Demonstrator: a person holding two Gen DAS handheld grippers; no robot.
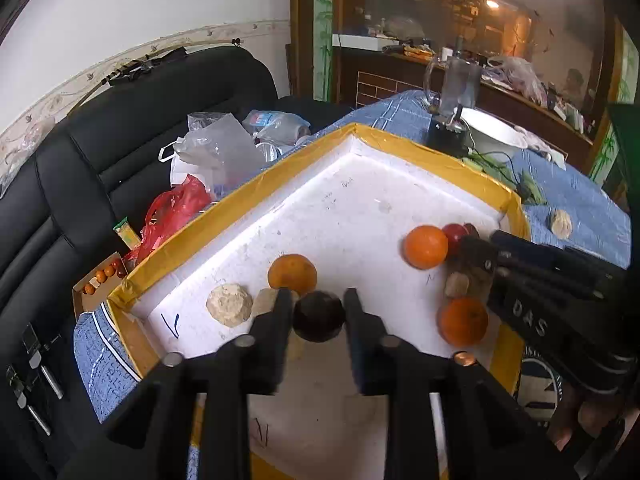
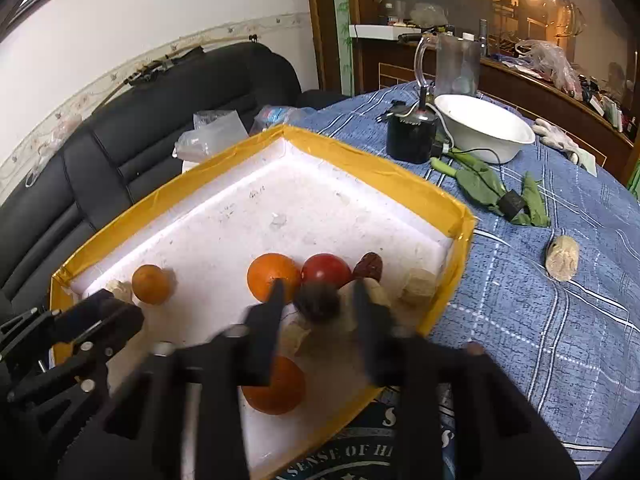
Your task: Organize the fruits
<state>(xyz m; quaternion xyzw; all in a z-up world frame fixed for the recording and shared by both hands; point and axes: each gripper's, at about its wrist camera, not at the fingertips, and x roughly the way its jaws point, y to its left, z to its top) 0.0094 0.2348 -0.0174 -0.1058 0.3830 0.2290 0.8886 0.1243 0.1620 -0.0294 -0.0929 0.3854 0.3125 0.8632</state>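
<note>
A white foam tray with a yellow taped rim (image 1: 240,200) (image 2: 380,176) holds three oranges (image 1: 425,247) (image 1: 292,274) (image 1: 463,321), a red round fruit (image 2: 326,270), a red date (image 2: 369,265) and beige lumps (image 1: 229,305). In the left wrist view my left gripper (image 1: 317,293) is shut on a dark round fruit (image 1: 319,318) low over the tray's near left part. In the right wrist view my right gripper (image 2: 319,286) grips another dark round fruit (image 2: 318,304), blurred, in front of the red fruit and an orange (image 2: 273,278). Each gripper shows in the other view (image 1: 476,248) (image 2: 116,312).
The tray lies on a blue checked tablecloth (image 2: 540,320). Beyond it stand a white bowl (image 2: 484,132), a black device (image 2: 410,136), a clear pitcher (image 2: 456,64) and green leaves (image 2: 480,188). A beige lump (image 2: 562,258) lies on the cloth. Plastic bags (image 1: 216,148) rest on a black sofa at left.
</note>
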